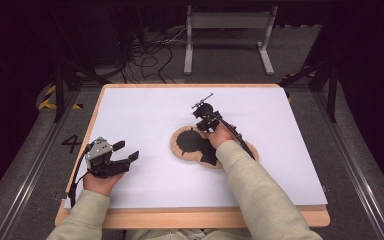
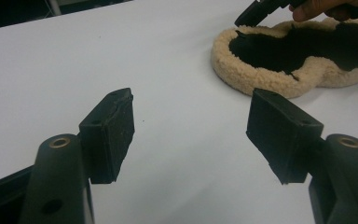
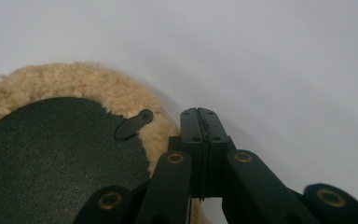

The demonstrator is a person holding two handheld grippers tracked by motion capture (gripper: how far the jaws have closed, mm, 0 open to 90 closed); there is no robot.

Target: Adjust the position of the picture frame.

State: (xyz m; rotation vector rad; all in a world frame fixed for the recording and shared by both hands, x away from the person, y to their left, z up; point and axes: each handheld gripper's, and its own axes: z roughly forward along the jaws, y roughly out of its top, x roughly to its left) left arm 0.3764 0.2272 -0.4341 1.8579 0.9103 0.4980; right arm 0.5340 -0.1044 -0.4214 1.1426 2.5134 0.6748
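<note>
High view: flat tan fleece pad with black centre (image 1: 192, 145) lying mid-table on white table (image 1: 145, 115); right gripper (image 1: 206, 120) over pad's far edge, left gripper (image 1: 122, 152) resting near front left, well apart.

Left gripper view: jaws wide, nothing between; pad (image 2: 261, 77) ahead at upper right.

Right gripper view: jaws pressed together, empty, just beside pad's fleece rim (image 3: 98, 88); small black tab (image 3: 133, 124) on rim.

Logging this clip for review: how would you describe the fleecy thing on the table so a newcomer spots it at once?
On the white table, look just right of centre, under the right hand-held gripper. The fleecy pad lies flat there, a lobed shape with a black inner face and a tan woolly rim, the table's only soft thing.
</note>
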